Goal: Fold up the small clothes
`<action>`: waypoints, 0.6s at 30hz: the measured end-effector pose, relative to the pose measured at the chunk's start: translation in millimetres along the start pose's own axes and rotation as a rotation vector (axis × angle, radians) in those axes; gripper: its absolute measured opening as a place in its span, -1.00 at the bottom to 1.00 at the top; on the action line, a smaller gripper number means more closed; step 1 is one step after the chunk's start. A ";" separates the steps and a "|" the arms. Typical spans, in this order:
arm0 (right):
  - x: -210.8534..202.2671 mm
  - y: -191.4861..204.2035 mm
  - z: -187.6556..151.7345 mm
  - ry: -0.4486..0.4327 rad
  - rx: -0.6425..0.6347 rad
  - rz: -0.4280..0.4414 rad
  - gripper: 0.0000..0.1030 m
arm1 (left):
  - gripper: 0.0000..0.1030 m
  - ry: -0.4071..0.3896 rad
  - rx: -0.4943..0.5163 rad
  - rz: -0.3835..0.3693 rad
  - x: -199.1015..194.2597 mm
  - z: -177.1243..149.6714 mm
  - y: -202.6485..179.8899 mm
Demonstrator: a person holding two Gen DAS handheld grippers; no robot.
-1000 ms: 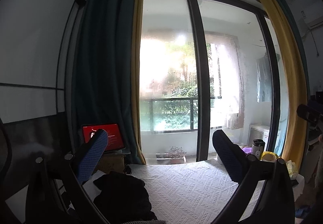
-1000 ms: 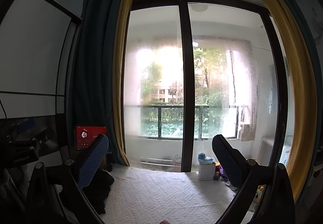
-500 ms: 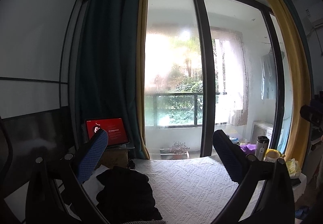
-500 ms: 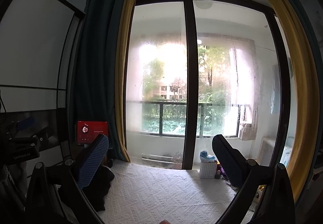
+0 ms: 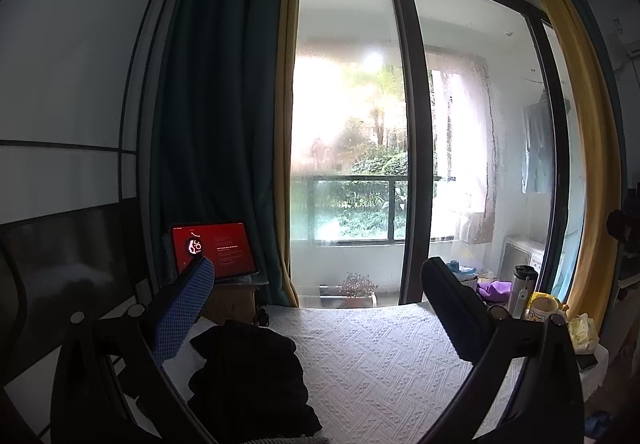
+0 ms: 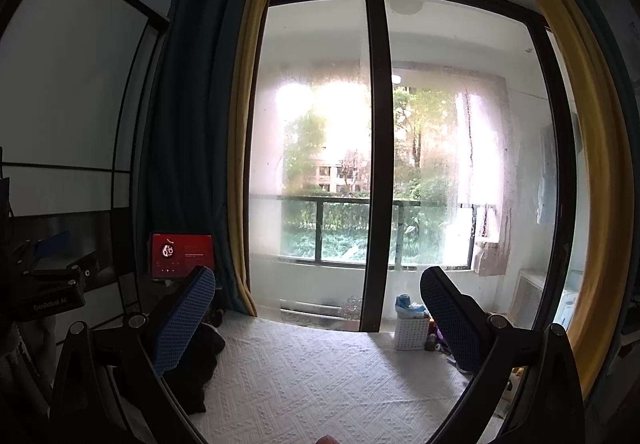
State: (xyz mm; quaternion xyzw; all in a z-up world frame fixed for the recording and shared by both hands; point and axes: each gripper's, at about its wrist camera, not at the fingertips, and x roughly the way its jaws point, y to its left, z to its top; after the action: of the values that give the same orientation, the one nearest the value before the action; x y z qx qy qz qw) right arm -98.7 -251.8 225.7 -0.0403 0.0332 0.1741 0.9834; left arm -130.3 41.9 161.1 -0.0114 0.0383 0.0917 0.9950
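A pile of dark clothes (image 5: pixel 248 376) lies on the left side of a white textured cloth (image 5: pixel 380 356) covering the table. My left gripper (image 5: pixel 316 280) is held open above the table, just right of the pile, with nothing between its fingers. In the right wrist view the same dark pile (image 6: pixel 196 368) shows partly behind the left finger. My right gripper (image 6: pixel 318 284) is open too, empty, above the bare white cloth (image 6: pixel 320 372). Both grippers point toward the window.
A red-lit tablet (image 5: pixel 214 250) stands at the far left behind the pile. A bottle (image 5: pixel 522 290), a mug (image 5: pixel 542 310) and small items crowd the table's right edge. A white basket (image 6: pixel 410 330) sits on the floor by the glass door (image 6: pixel 376 163). The left gripper's body (image 6: pixel 44 284) shows at left.
Both cameras have tilted slightly down and shifted, so more of the white cloth and the dark pile shows. Both grippers stay open and hold nothing.
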 end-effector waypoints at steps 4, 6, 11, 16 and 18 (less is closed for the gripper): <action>2.3 1.6 -0.6 0.006 -0.008 0.006 1.00 | 0.98 0.004 0.005 0.002 1.7 -1.0 -1.3; 2.0 1.0 -1.8 0.008 -0.010 0.008 1.00 | 0.98 0.012 0.007 0.002 4.5 -2.5 -1.8; 2.9 -2.4 -3.2 0.013 -0.007 0.004 1.00 | 0.98 0.024 0.010 0.001 5.8 -4.7 -4.9; 2.5 -3.7 -3.8 0.013 -0.007 0.001 1.00 | 0.98 0.021 0.012 0.003 4.5 -5.0 -5.0; 3.0 -3.6 -4.5 0.016 -0.008 0.000 1.00 | 0.98 0.022 0.011 0.002 5.4 -5.1 -4.6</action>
State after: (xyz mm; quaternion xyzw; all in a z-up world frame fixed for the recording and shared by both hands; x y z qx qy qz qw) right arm -94.9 -254.5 221.2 -0.0455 0.0403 0.1741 0.9829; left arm -124.6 38.2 155.6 -0.0069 0.0499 0.0924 0.9944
